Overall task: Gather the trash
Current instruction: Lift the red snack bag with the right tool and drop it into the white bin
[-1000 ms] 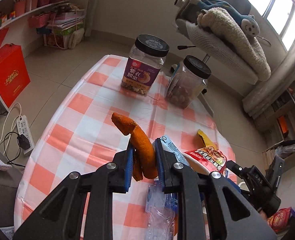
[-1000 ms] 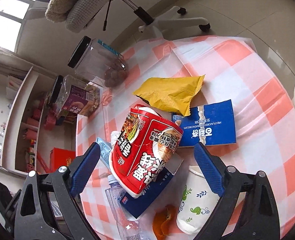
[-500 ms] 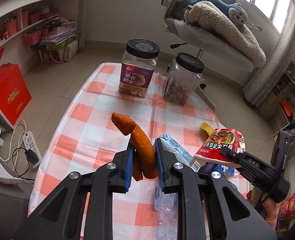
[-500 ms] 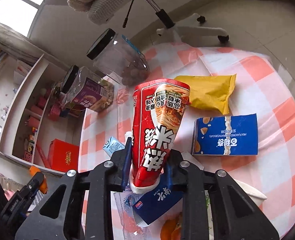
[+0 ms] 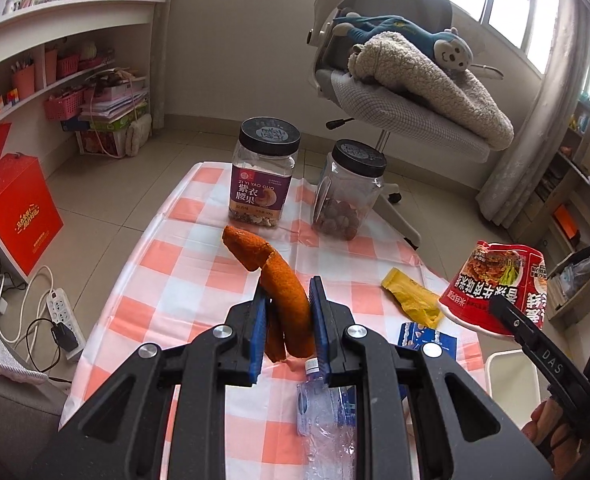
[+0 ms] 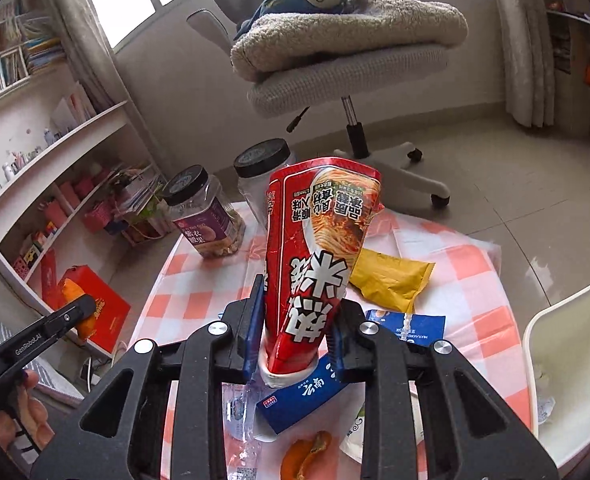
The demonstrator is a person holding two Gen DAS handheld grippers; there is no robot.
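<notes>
My left gripper [image 5: 287, 330] is shut on an orange peel [image 5: 281, 284], held above the checked tablecloth [image 5: 175, 280]. My right gripper [image 6: 295, 336] is shut on a squashed red noodle cup [image 6: 319, 256], lifted off the table; the cup also shows at the right of the left wrist view [image 5: 495, 288]. On the table lie a yellow wrapper [image 6: 387, 280], a blue biscuit pack [image 6: 411, 328], a blue carton [image 6: 303, 396], a crushed plastic bottle [image 5: 323, 416] and another orange peel [image 6: 307, 456].
Two black-lidded jars stand at the table's far end: a nut jar [image 5: 261, 180] and a clear jar [image 5: 349, 192]. A white bin [image 6: 571, 368] stands at the right. An office chair [image 6: 343, 60] with a blanket is behind the table. A red box [image 5: 11, 196] sits on the floor at the left.
My right gripper closed on the red noodle cup and lifted it upright off the table. My left gripper rose and pulled back a little, still holding the peel.
</notes>
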